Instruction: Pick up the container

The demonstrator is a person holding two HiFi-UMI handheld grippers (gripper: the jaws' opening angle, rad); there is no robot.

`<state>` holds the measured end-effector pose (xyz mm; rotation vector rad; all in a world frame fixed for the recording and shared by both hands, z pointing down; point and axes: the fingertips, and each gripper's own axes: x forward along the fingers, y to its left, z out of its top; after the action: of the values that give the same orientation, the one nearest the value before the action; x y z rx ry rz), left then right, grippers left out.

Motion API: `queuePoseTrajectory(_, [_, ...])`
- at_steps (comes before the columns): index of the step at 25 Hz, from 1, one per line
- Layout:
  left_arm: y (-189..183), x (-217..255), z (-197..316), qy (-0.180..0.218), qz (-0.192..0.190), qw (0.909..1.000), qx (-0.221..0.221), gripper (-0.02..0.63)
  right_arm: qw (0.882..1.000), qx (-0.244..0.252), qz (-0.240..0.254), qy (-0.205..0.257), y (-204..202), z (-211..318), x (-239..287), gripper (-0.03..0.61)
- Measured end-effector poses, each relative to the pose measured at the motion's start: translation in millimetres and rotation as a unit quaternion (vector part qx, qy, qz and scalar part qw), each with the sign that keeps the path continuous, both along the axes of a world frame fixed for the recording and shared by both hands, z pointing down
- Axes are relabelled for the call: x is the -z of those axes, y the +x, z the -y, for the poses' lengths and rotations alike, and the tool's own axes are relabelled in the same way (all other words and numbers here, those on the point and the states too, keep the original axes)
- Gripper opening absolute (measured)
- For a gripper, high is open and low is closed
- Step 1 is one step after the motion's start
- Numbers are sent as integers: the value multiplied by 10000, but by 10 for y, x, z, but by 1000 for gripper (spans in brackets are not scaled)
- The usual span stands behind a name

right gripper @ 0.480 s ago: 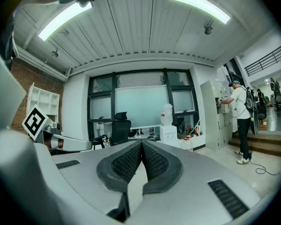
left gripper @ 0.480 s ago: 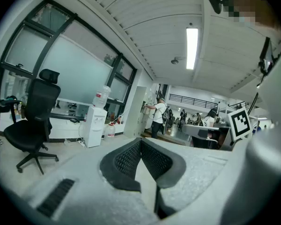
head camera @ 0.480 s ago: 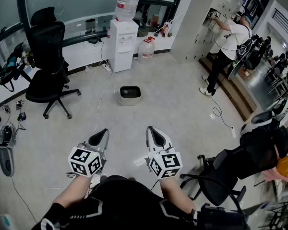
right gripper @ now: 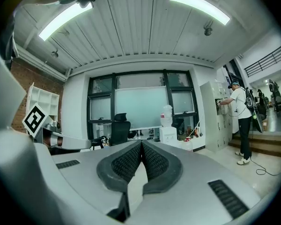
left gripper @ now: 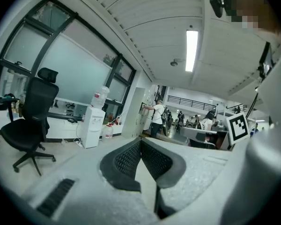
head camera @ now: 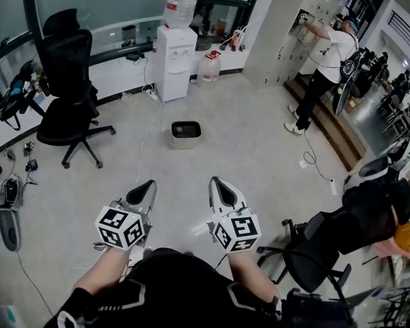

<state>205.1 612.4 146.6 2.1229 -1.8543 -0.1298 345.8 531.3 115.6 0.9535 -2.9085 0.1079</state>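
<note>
A small grey container [head camera: 185, 134] with a dark inside sits on the floor ahead of me, below the water dispenser. My left gripper [head camera: 147, 186] and right gripper [head camera: 215, 184] hover side by side well short of it, close to my body, both pointing roughly level. In the left gripper view the left gripper [left gripper: 141, 141] has its ribbed black pads pressed together with nothing between them. The right gripper [right gripper: 142, 144] is likewise shut and empty in its own view. The container does not show in either gripper view.
A white water dispenser [head camera: 175, 59] with a bottle stands at the back wall, a spare water bottle [head camera: 208, 70] beside it. A black office chair [head camera: 67, 87] stands left, another black chair [head camera: 328, 241] at right. Cables trail across the floor. A person [head camera: 324, 67] stands at lockers, far right.
The person at the lockers has shifted stance slightly. Both grippers have stayed nearly still.
</note>
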Motion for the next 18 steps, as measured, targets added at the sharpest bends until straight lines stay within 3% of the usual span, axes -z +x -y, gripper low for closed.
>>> queuePoseTrajectory(10, [-192,-113,-28,-111,-95,9999,24,11,9998,179,59,-82,-200,-53,-76,9])
queuePoseTrajectory(18, [-680,-152,-68,-27,-166,9999,-23,11,9998,150,-88,-29,-661,-129,-125,9])
